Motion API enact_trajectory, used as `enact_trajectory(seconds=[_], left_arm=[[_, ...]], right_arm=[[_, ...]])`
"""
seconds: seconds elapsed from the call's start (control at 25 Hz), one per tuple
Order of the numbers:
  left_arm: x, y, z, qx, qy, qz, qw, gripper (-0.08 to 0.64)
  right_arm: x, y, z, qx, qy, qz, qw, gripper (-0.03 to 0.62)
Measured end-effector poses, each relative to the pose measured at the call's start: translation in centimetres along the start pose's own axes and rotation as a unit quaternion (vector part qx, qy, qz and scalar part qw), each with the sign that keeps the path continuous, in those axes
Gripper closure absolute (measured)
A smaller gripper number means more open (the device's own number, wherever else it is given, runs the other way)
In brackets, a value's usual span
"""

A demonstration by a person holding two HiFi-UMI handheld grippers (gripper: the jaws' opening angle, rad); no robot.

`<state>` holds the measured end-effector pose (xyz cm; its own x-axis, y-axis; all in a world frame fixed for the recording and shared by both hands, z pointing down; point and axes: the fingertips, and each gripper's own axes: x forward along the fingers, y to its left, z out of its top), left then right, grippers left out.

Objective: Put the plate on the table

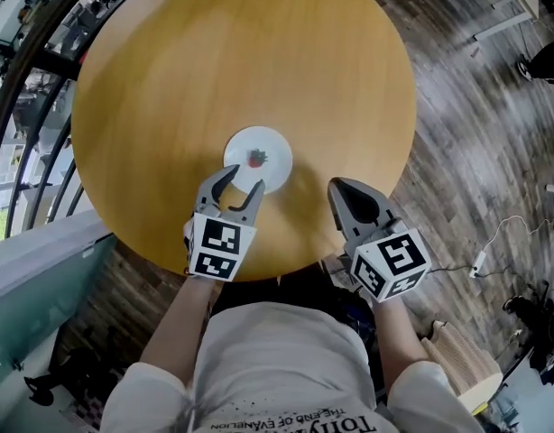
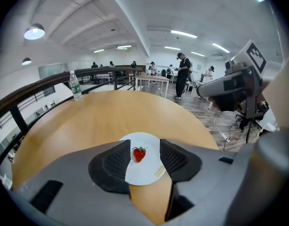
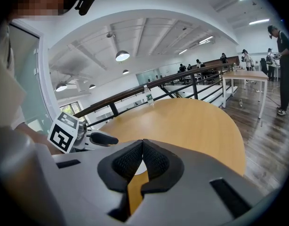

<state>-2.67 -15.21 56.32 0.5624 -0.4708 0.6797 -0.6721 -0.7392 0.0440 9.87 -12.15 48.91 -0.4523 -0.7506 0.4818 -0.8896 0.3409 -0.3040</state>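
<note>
Where plate (image 1: 270, 145) rests — round wooden table (image 1: 169, 88) | plank floor (image 1: 475, 124)

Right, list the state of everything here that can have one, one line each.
plate: lying flat on the round table, not lifted.
strawberry: resting on the plate, near its middle.
left tongs: open, jaws on either side of the plate's near rim, not pinching it.
right tongs: shut, nothing between the jaws.
water bottle: upright at the table's far edge.
</note>
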Motion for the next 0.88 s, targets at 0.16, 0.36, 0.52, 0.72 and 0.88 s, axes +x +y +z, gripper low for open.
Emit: enact_trajectory(seconds=[0.16, 0.36, 0.52, 0.72, 0.88], left_arm=[[-5.1, -1.3, 2.3, -0.017, -0.05, 0.003, 0.9986, 0.386], [-11.2, -2.7, 4.2, -0.023, -0.105, 0.007, 0.9942, 0.458], [-14.6, -2.6, 4.8, -0.053, -0.129, 0.014, 0.9901, 0.507], [-17.0, -3.6, 5.6, -0.087, -0.148, -0.003, 0.9852, 0.532], [-17.7, -4.6, 5.9, -0.09, -0.153, -0.011, 0.9841, 0.535]], right_arm=[[-1.8, 2.1, 1.0, -0.016, -0.005, 0.009, 1.0, 0.572], [-3.8, 4.1, 2.6, -0.035, -0.026, 0.014, 0.999, 0.572], [-5.5, 5.7, 3.3, -0.045, -0.033, 0.019, 0.998, 0.572], [-7.1, 7.7, 4.1, -0.06, -0.042, 0.021, 0.997, 0.572], [-7.5, 8.4, 5.3, -0.063, -0.055, 0.022, 0.996, 0.572]])
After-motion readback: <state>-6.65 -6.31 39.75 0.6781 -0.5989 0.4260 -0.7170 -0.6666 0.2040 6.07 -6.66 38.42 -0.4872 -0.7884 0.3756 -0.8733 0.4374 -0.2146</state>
